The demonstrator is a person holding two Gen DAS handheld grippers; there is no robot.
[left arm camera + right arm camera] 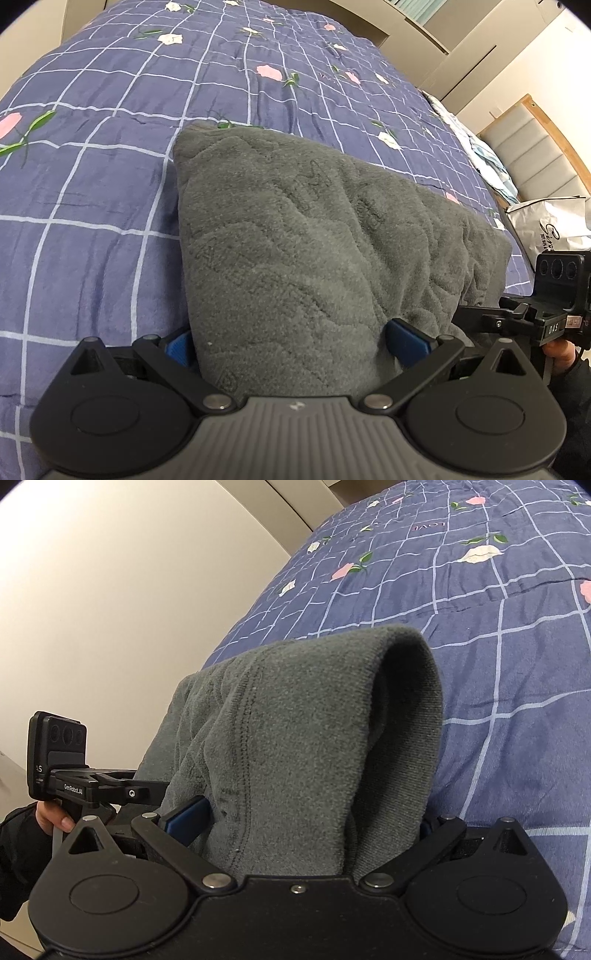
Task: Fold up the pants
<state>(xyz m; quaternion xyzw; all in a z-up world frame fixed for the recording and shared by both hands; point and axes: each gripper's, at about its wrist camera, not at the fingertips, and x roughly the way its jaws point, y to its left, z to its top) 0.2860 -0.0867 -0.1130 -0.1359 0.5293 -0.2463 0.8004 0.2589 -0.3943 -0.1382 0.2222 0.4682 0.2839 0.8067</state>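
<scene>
Both grippers clamp the grey fleece pants (pixel 314 236) above the bed's near edge: left gripper (pixel 295 347) shows the quilted face, right gripper (pixel 306 819) the folded hem over the checked floral quilt (pixel 498 635).

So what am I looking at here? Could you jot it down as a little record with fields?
item: grey fleece pants, bunched, lying on the bed
surface: blue checked quilt with flower print
left gripper: closed on one end of the pants
right gripper: closed on the other end, near a rolled hem
operator: a person's hand holds the left gripper's handle
nearby: white bag beside the bed
</scene>
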